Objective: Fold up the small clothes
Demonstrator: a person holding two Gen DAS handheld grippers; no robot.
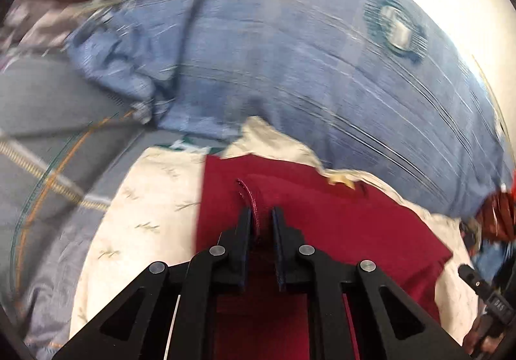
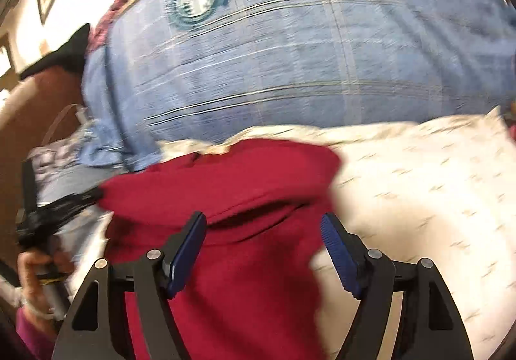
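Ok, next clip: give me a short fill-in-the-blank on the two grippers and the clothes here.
1. The left gripper is shut on a hem of the dark ____ garment.
2. The right gripper hovers over that garment with its jaws ____.
3. The garment lies on a cream ____-printed cloth.
4. Behind them lies a ____ plaid cover with a round teal emblem.

Missing: red; open; leaf; blue

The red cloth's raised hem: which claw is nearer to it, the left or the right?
Left. The left claw is shut on the raised hem of the red cloth. The right claw is open above it.
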